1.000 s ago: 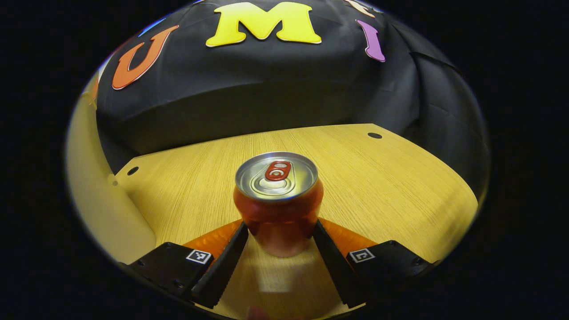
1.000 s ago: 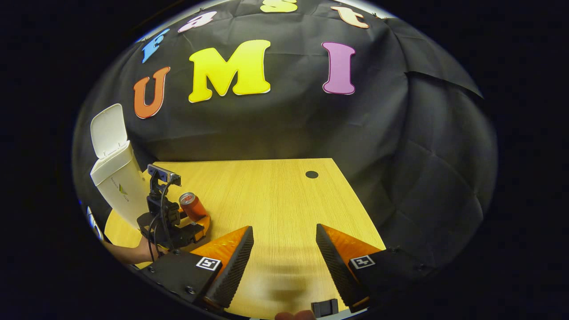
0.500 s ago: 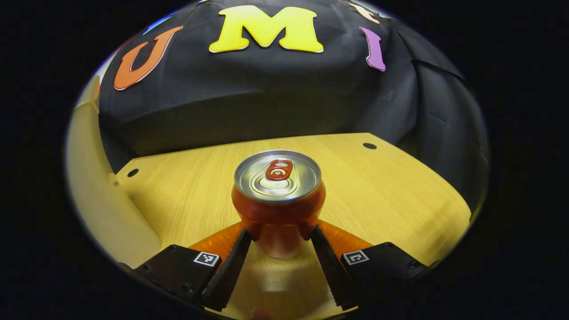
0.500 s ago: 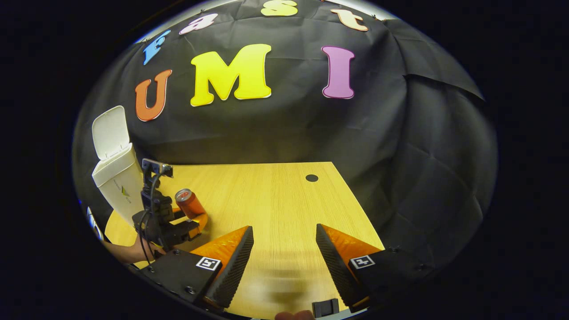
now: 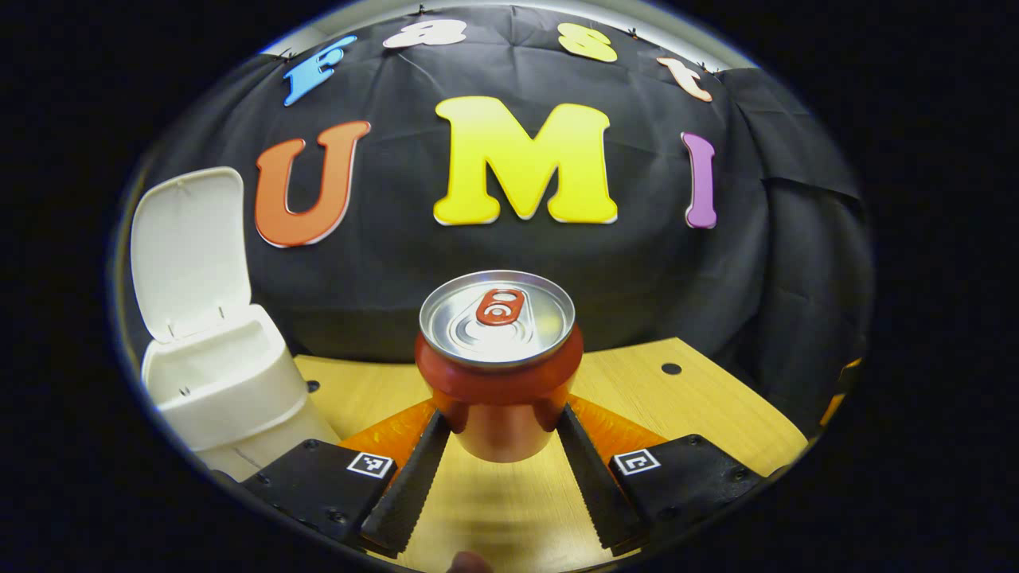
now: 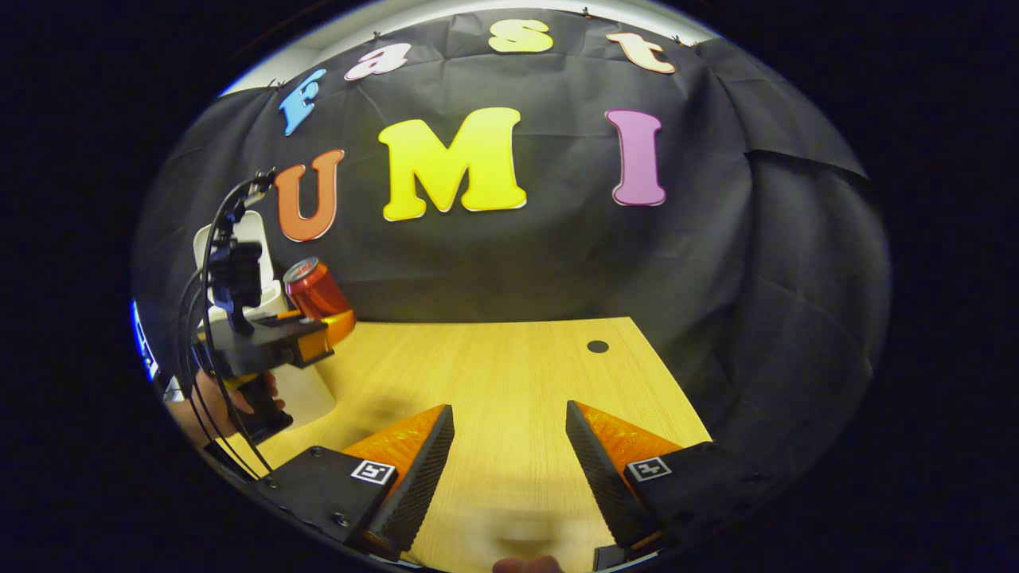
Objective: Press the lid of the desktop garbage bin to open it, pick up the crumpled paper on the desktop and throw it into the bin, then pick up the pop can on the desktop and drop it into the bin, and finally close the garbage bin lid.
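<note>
Left gripper view: bin (image 5: 219, 382) sits left of the fingers, lid (image 5: 189, 247) flipped up and open. Left gripper (image 5: 499, 434) clamps the pop can (image 5: 497, 366), one finger on each side of the lower body. Can long axis vertical, tab end up, base clear of the desk (image 5: 700, 414).

Right gripper view: the can (image 6: 317, 293) is well up-left of the fingers, tilted slightly, top towards the bin (image 6: 263, 318). Right gripper (image 6: 507, 461) fingers spread apart, holding nothing, over the desk.

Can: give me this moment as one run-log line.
left gripper: shut on can, off the table | bin: lid open | right gripper: open, holding nothing
</note>
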Demonstrator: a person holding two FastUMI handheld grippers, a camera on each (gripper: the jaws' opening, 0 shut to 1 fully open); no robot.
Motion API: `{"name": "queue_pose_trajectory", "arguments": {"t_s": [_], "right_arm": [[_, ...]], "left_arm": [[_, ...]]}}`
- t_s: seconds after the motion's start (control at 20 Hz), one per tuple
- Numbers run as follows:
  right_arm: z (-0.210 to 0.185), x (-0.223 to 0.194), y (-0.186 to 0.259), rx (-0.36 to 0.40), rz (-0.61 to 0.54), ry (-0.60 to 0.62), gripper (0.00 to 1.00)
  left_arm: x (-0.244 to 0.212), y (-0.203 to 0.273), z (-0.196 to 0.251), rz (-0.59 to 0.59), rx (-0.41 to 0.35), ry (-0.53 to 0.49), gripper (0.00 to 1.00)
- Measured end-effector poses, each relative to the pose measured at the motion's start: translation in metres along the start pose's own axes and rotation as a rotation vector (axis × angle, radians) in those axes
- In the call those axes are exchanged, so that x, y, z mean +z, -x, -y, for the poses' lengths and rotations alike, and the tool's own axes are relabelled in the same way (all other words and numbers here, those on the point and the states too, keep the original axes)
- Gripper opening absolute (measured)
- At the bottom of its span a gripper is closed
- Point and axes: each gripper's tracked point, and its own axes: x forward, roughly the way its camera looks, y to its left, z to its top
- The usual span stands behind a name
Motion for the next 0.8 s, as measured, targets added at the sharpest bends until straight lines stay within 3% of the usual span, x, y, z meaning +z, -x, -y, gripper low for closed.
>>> {"name": "queue_pose_trajectory", "arguments": {"t_s": [0.3,0.6,0.8], "right_arm": [[-0.049,0.010,-0.003,0.109,0.044,0.031,0.89],[-0.086,0.015,-0.015,0.173,0.043,0.044,0.89],[-0.106,0.018,-0.019,0.202,0.041,0.074,0.89]], "left_arm": [[0.052,0.024,-0.101,0.081,0.225,0.003,0.85],[0.037,0.049,-0.187,0.039,0.401,0.036,0.85],[0.013,0.054,-0.221,-0.020,0.454,0.085,0.85]]}}
